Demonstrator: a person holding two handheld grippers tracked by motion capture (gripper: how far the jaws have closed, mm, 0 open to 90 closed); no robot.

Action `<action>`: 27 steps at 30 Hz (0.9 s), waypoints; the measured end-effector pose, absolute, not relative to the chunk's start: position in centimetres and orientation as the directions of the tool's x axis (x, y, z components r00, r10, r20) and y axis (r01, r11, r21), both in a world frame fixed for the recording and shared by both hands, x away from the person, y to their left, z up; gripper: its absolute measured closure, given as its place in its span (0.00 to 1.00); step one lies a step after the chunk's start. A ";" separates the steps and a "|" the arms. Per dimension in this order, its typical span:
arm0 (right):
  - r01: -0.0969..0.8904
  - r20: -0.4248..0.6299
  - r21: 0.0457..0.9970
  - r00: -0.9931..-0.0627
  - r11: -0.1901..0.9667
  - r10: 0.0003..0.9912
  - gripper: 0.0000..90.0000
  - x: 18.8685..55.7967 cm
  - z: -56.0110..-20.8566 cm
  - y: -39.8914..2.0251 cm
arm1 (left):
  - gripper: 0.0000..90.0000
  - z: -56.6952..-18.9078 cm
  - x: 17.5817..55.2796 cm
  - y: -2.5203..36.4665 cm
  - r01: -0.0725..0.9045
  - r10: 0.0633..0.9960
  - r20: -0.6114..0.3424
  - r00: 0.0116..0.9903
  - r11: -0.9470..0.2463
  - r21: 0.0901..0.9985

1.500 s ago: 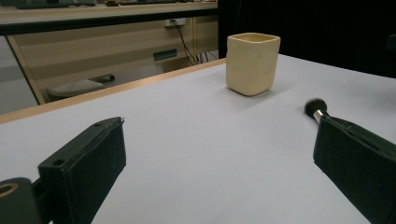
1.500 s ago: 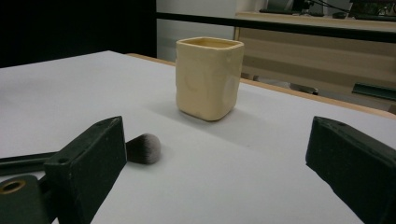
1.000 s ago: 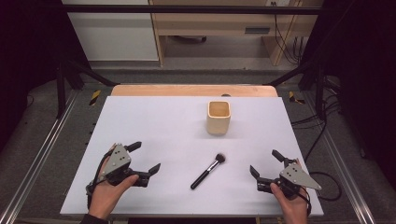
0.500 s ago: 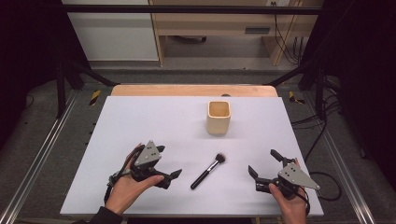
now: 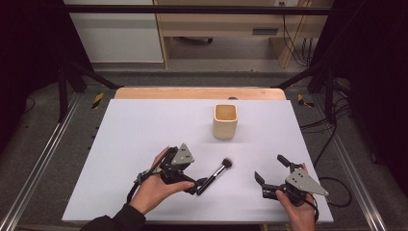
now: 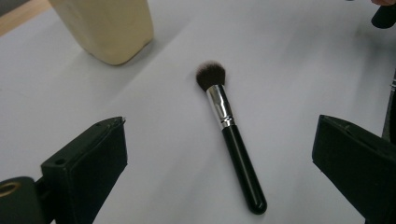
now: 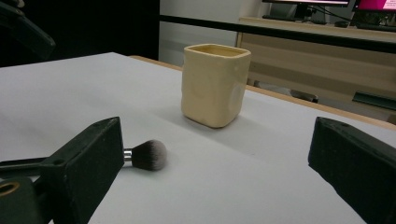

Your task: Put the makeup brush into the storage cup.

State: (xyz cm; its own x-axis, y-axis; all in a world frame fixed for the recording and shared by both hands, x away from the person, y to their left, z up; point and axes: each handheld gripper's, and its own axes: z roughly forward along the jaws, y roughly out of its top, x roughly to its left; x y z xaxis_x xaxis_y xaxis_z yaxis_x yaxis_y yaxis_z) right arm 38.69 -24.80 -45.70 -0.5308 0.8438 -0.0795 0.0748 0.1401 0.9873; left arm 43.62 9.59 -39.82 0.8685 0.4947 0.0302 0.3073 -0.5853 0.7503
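In the high view we see the makeup brush (image 5: 215, 174) lying flat on the white counter (image 5: 144, 125), its bristles pointing toward one o'clock and its black handle end just at the left gripper (image 5: 194, 185), whose jaws stand apart around that end. The cream cup (image 5: 225, 120) stands upright well beyond, at about twelve o'clock from the brush. The right gripper (image 5: 269, 169) rests near the front edge at four o'clock from the cup, jaws spread and empty. In the left gripper view the makeup brush (image 6: 231, 135) lies between our two open jaws, touched by neither, with the cup (image 6: 105, 25) at eleven o'clock. We judge that the grasp goes best if we centre the handle between the jaws, just below the silver ferrule, and close squarely across it so it does not roll away. In the right gripper view the cup (image 7: 215, 84) sits ahead at twelve o'clock and the bristle tip (image 7: 148, 155) peeks past the left jaw; we should keep this gripper clear.
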 end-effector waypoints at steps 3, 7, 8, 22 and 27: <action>0.078 -0.069 0.989 -0.527 0.129 0.847 0.04 38.6 -45.7 -24.9 | 0.04 -40.3 43.7 8.7 0.311 0.490 0.033 0.871 -0.602 0.735; 0.077 -0.073 0.988 -0.532 0.134 0.844 0.04 38.6 -45.7 -24.7 | 0.04 -40.7 43.7 7.7 0.308 0.486 0.042 0.873 -0.617 0.725; 0.079 -0.068 0.988 -0.533 0.129 0.844 0.04 38.6 -45.7 -24.7 | 0.05 -40.7 43.8 7.6 0.311 0.491 0.045 0.870 -0.617 0.723; 0.081 -0.069 0.988 -0.534 0.133 0.843 0.04 38.6 -45.7 -24.5 | 0.05 -41.4 43.5 5.8 0.326 0.480 0.037 0.876 -0.648 0.688; 0.083 -0.066 0.988 -0.533 0.130 0.844 0.04 38.6 -45.7 -24.6 | 0.05 -41.8 43.6 5.4 0.338 0.482 0.040 0.875 -0.669 0.662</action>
